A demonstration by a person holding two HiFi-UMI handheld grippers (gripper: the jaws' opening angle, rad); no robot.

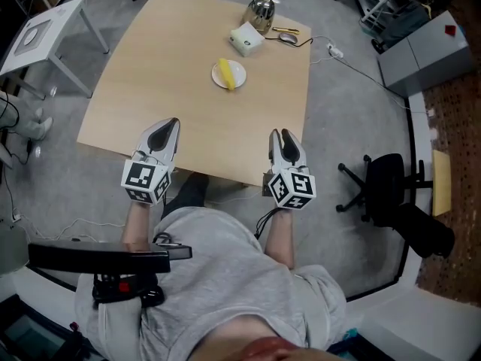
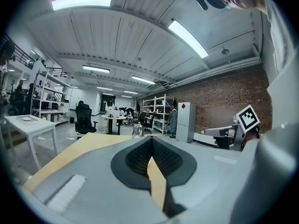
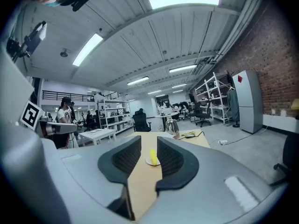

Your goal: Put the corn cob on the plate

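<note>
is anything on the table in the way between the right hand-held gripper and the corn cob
Nothing visible. Only bare table lies between the right hand-held gripper and the corn cob, which already rests on the plate. The white box and metal kettle stand beyond the plate.

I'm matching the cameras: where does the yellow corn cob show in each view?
Head view: upper centre, yellow corn cob on the round white plate.
Left gripper view: not made out.
Right gripper view: corn cob far off, framed by the jaws.
Shared landmark: shiny metal kettle.
</note>
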